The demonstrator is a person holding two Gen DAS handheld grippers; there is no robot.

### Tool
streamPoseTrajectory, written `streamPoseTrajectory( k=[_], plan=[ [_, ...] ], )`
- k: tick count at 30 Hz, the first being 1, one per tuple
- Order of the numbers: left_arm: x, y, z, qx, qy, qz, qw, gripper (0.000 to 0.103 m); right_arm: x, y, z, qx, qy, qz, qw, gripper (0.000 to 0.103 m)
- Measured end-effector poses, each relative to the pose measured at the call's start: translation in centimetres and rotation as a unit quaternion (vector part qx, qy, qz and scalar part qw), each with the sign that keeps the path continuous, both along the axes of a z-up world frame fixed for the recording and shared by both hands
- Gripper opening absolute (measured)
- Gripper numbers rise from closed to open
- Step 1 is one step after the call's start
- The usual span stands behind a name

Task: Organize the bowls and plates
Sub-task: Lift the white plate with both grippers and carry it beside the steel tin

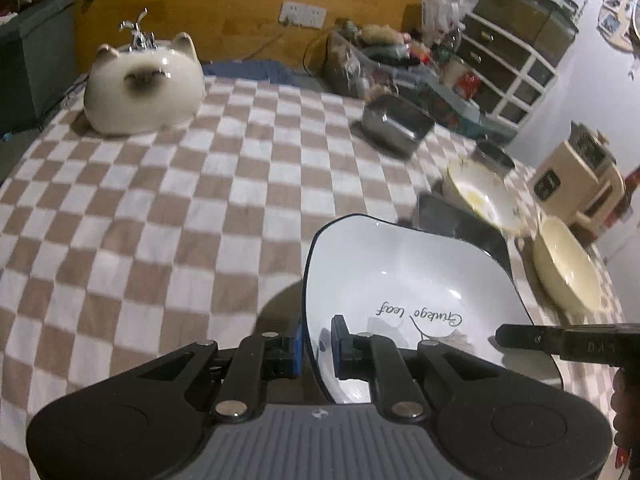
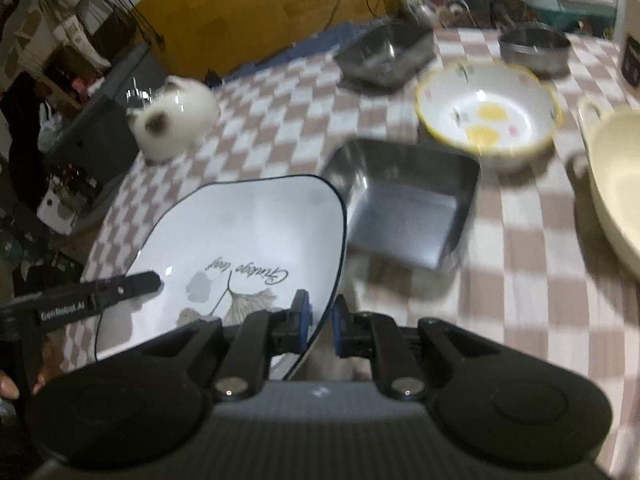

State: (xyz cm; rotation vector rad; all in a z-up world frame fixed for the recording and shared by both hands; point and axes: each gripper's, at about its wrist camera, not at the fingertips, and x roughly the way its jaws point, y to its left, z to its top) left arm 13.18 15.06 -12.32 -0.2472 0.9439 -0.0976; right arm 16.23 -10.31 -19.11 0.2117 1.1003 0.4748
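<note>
Both grippers clamped on white plate point(image 2: 240, 236), left gripper point(image 1: 316, 350) and right gripper point(image 2: 320, 326) on opposite rims; steel tray point(image 2: 404, 208) just beyond plate's far edge.

A cat-shaped ceramic jar point(image 1: 144, 88) stands on the checked tabletop point(image 1: 160, 220); behind it, a wall socket point(image 1: 303, 14); far right, white drawers point(image 1: 508, 76).

White plate point(image 2: 240, 240): "Ginkgo leaf"; left claw point(image 2: 120, 290): "GenRobot.AI"

A lived-in home: checked tablecloth point(image 1: 160, 208), cluttered drawers point(image 1: 516, 76) (cat-shaped jar point(image 1: 144, 88) too).
</note>
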Motion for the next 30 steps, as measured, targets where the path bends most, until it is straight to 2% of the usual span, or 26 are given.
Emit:
streamPoseTrajectory(
  k=[9,16,30],
  plan=[
    [-2.3,-1.7,-2.4,-0.014,0.036,-0.005,0.9992,0.015,-3.1,-1.6,-1.5,-0.016,0.039,-0.02,0.999,0.015],
    [-1.9,-2.3,-3.2,-0.001,0.043,-0.008,0.9991,0.015,-3.9,-2.1,-2.6,-0.013,0.065,-0.049,0.997,0.015],
    [-1.6,-1.5,-4.3,0.008,0.05,0.006,0.9987,0.015,-3.0,-0.5,-2.9,-0.024,0.057,-0.061,0.996,0.014]
  ],
)
